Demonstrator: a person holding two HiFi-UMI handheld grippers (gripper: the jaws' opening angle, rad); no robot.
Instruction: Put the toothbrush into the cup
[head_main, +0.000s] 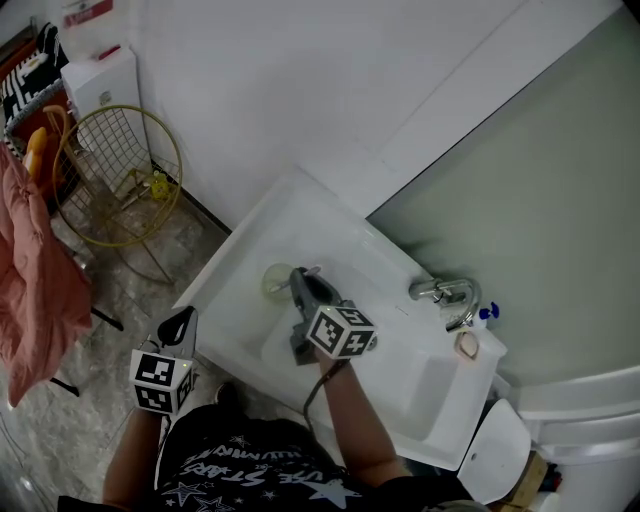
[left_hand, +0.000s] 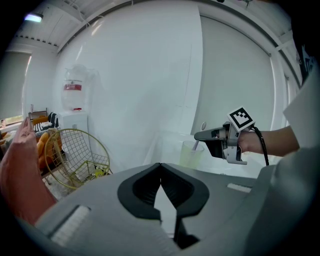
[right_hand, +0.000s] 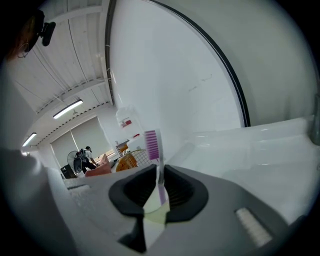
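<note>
A pale yellow-green cup (head_main: 275, 283) stands on the white sink counter (head_main: 300, 215). My right gripper (head_main: 297, 276) hovers right over the cup. In the right gripper view the toothbrush (right_hand: 152, 143), purple bristles up, stands upright between the jaws of the right gripper (right_hand: 160, 168), its handle reaching down into the cup (right_hand: 154, 215). The jaws are close around the handle, with a thin gap on its left side. The left gripper view shows the cup (left_hand: 190, 155) with the toothbrush (left_hand: 199, 137) in it. My left gripper (head_main: 182, 322) hangs off the counter's front left, shut and empty (left_hand: 160, 165).
A chrome faucet (head_main: 446, 292) and a small blue-capped bottle (head_main: 486, 314) sit at the counter's right end. A gold wire basket (head_main: 115, 180), a white water dispenser (head_main: 100, 80) and pink cloth (head_main: 30, 290) stand on the floor to the left. A white toilet lid (head_main: 495, 450) lies lower right.
</note>
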